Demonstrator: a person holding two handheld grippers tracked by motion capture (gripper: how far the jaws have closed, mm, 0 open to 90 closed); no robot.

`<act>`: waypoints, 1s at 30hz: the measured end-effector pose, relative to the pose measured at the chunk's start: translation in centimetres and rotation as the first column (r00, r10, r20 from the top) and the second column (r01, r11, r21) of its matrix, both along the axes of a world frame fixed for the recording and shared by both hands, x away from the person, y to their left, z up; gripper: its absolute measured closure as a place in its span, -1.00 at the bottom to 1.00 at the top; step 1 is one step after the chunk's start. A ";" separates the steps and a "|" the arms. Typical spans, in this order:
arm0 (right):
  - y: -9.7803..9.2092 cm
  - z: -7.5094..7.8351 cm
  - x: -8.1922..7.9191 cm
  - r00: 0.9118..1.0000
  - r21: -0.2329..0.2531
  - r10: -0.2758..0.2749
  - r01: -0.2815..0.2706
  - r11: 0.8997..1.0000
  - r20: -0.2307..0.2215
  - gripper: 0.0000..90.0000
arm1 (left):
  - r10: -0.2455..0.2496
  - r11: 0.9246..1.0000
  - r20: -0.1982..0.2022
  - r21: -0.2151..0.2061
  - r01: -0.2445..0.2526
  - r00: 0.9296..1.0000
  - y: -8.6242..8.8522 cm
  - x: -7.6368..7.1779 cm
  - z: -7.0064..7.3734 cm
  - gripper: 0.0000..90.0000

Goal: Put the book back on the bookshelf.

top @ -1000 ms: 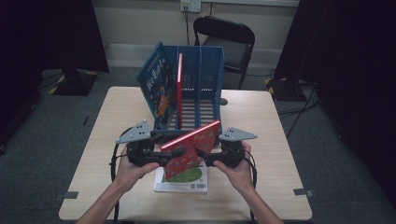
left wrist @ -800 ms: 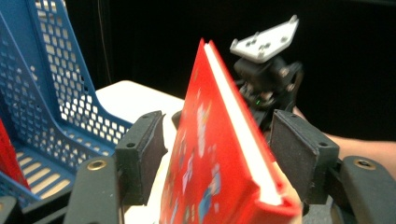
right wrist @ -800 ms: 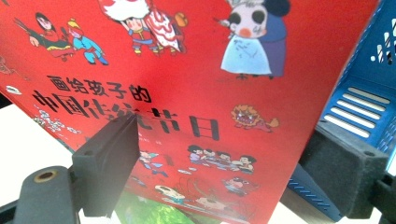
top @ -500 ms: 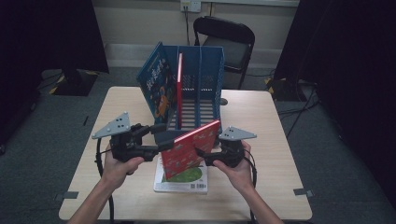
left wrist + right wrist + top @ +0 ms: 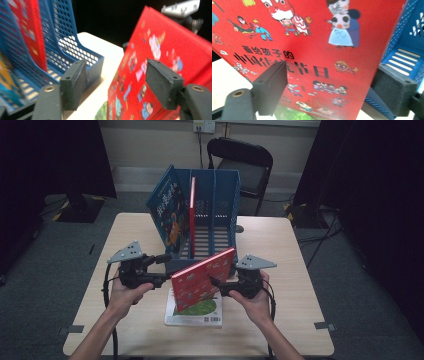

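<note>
The high view looked forward and down on the blue file rack (image 5: 212, 215) from the person's side, well back. The left gripper view sat close, the rack (image 5: 62, 47) to its left. The right gripper view sat closer, the rack (image 5: 409, 42) at its right edge. All three shared it.

Light wooden desk (image 5: 300, 270) on grey carpet floor (image 5: 45, 285). Black folding chair (image 5: 245, 165) behind it, against cream wall (image 5: 150, 145). Dark curtains (image 5: 50, 155) flank both sides.
</note>
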State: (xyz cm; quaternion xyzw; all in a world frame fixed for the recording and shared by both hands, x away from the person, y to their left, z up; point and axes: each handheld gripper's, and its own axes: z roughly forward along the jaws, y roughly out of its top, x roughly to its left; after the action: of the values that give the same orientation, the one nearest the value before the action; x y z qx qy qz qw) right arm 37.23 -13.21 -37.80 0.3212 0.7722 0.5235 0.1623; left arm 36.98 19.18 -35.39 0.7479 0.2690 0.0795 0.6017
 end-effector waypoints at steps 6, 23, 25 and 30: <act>-0.2 0.3 0.0 1.000 0.005 -0.004 0.004 1.000 0.007 -0.55 | 0.003 0.999 -0.048 0.049 -0.001 0.999 -1.0 0.7 -2.1 -0.28; -0.2 0.1 0.9 0.999 0.028 0.028 -0.027 0.999 -0.030 -0.59 | -0.018 1.000 -0.122 0.006 0.019 0.992 -2.1 1.2 -3.3 -0.20; -0.1 0.2 1.0 0.999 0.026 0.041 -0.040 0.999 -0.032 -0.59 | -0.023 1.000 -0.127 0.003 0.023 0.992 -2.3 1.2 -3.4 -0.17; 0.2 0.0 1.2 0.997 0.040 0.063 -0.061 0.997 -0.046 -0.57 | -0.016 1.000 -0.126 0.014 0.017 0.992 -2.7 1.0 -3.4 -0.13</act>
State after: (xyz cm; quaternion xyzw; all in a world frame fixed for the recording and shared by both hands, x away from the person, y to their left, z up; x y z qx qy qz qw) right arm 38.38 -13.04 -37.78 0.3124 0.7753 0.5354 0.1214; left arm 37.98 16.51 -38.76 0.7580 0.2995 0.0293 0.5787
